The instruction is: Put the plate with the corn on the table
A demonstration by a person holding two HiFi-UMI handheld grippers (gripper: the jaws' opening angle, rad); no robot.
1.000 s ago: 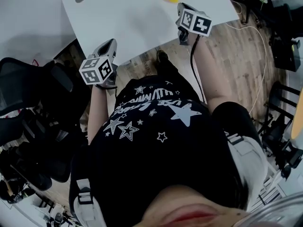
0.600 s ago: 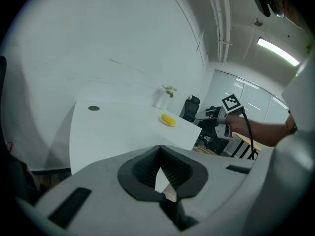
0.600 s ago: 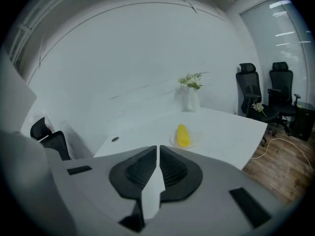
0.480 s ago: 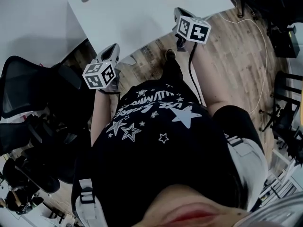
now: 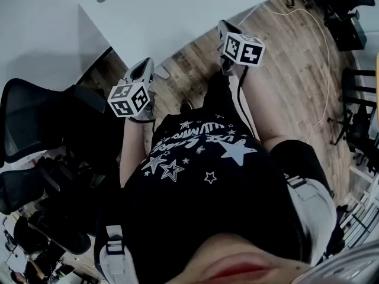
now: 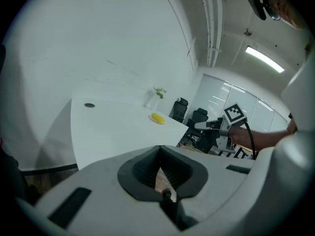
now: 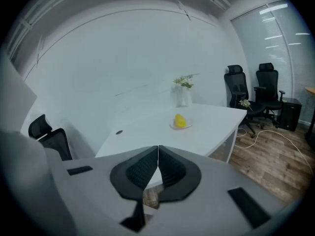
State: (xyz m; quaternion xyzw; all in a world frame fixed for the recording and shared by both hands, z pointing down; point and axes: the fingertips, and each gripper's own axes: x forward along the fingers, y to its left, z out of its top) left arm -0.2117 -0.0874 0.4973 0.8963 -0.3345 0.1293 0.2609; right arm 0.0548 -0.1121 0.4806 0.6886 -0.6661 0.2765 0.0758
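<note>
Distance had opened between the person and the counter [image 5: 166,16]. A second before, the right tool [image 5: 224,26] had been at the counter's near edge, not far from the corn [image 7: 180,121]. Now both tools were out over the wooden floor [image 5: 284,70], and from the head view the corn had slid almost off the top of the picture. The person seemed to have stepped back.

The plate [image 7: 181,126] sat flat on the white counter with the corn lying on it, near a small vase [image 7: 184,97] and well apart from either tool. To my eye that meant the job was done and this was the walk-away, with nothing left to carry.

The right tool had drawn its jaws together over that same second. In its own view the ribbed pads met along their tips with nothing caught between them, only floor and counter showing beyond. The left tool [image 5: 144,67] looked the same: pads touching at the tips, empty, pointed across the counter toward the distant corn. Neither tool touched anything.
</note>
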